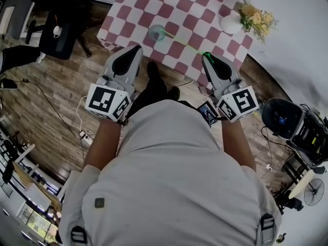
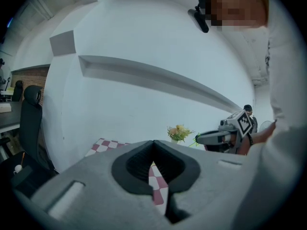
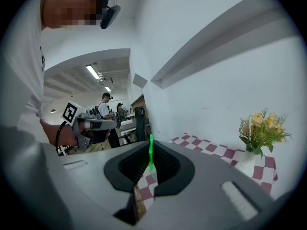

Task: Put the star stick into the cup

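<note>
A thin green star stick (image 1: pixel 184 43) runs across the red-and-white checked table (image 1: pixel 195 4). Its far end reaches a pale glass cup (image 1: pixel 156 32); whether the tip is inside the cup I cannot tell. My right gripper (image 1: pixel 205 56) is shut on the stick's near end at the table's front edge. In the right gripper view the green stick (image 3: pixel 150 152) stands pinched between the jaws of the right gripper (image 3: pixel 150 163). My left gripper (image 1: pixel 137 48) is shut with nothing in it, hanging before the table edge, below and left of the cup. The left gripper (image 2: pixel 153 150) shows closed jaws.
A white vase of yellow flowers (image 1: pixel 234 22) stands at the table's far right, also seen as flowers (image 3: pixel 261 128). A black office chair (image 1: pixel 60 34) is left of the table. A black machine (image 1: pixel 283 118) sits on the wooden floor at right. People stand far back (image 3: pixel 104 110).
</note>
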`<action>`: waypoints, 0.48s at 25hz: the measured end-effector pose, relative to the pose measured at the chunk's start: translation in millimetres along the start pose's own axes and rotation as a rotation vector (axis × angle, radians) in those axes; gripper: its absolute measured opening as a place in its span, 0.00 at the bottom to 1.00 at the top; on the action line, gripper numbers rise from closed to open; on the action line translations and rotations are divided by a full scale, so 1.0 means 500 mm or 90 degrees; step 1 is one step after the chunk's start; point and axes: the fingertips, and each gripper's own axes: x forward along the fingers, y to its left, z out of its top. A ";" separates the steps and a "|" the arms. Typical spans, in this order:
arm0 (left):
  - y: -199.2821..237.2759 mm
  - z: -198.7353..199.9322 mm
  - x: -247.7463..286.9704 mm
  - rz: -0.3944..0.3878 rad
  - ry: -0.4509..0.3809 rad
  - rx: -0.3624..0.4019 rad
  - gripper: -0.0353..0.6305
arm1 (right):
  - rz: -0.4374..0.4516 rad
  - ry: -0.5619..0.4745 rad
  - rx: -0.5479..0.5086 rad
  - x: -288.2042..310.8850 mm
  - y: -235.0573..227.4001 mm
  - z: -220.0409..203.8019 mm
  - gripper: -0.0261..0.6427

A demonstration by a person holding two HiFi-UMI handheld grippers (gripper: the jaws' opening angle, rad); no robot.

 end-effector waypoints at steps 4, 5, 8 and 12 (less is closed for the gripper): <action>0.031 -0.016 0.022 -0.006 0.013 -0.011 0.06 | -0.002 0.022 0.011 0.035 -0.013 -0.021 0.08; 0.039 -0.020 0.027 -0.007 0.017 -0.012 0.06 | -0.002 0.028 0.013 0.044 -0.016 -0.026 0.08; 0.060 -0.033 0.038 -0.010 0.028 -0.020 0.06 | -0.001 0.047 0.017 0.070 -0.022 -0.042 0.08; 0.084 -0.052 0.055 -0.014 0.043 -0.035 0.06 | -0.003 0.076 0.021 0.105 -0.035 -0.077 0.08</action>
